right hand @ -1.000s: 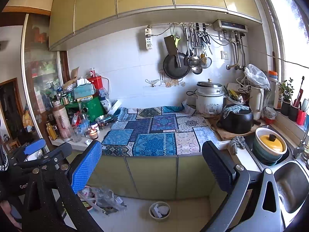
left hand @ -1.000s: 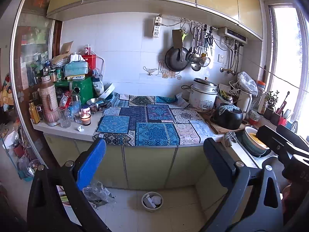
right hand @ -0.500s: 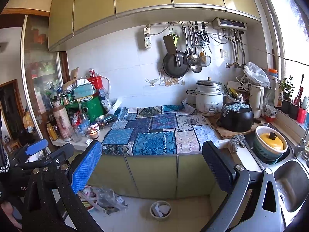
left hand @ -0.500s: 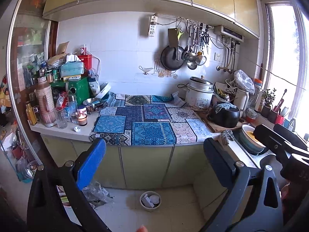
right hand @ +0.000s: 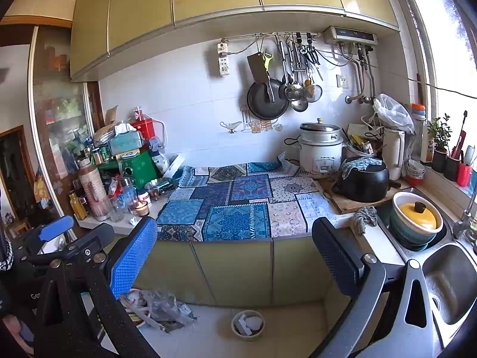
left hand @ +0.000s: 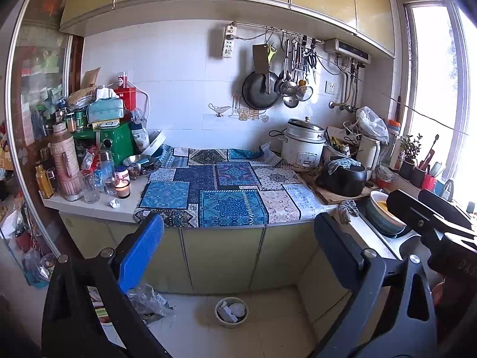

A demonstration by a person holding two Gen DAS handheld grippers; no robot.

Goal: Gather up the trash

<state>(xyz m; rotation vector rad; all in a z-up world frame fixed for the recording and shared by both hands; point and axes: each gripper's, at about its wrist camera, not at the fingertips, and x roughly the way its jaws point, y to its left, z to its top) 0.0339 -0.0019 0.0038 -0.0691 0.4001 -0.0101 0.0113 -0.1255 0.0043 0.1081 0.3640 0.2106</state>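
A small crumpled white paper [left hand: 114,203] lies on the white counter left of the patterned cloth, near a lit candle [left hand: 122,188]; it also shows in the right wrist view [right hand: 133,221]. A small round bin [left hand: 231,312] with paper scraps stands on the floor by the cabinets, also in the right wrist view [right hand: 248,325]. A clear plastic bag [left hand: 147,299] lies on the floor to the left, also in the right wrist view [right hand: 162,308]. My left gripper [left hand: 238,238] is open and empty, held back from the counter. My right gripper [right hand: 235,244] is open and empty too.
A patterned cloth [left hand: 220,191] covers the counter. Bottles, jars and boxes [left hand: 89,149] crowd the left end. A rice cooker [left hand: 304,147], a black pot [left hand: 342,174] and a sink [right hand: 447,280] with a lidded bowl [right hand: 416,217] sit at the right.
Both views have shifted slightly; the counter sits a little lower and further left in the left wrist view. Both grippers stay open and empty.
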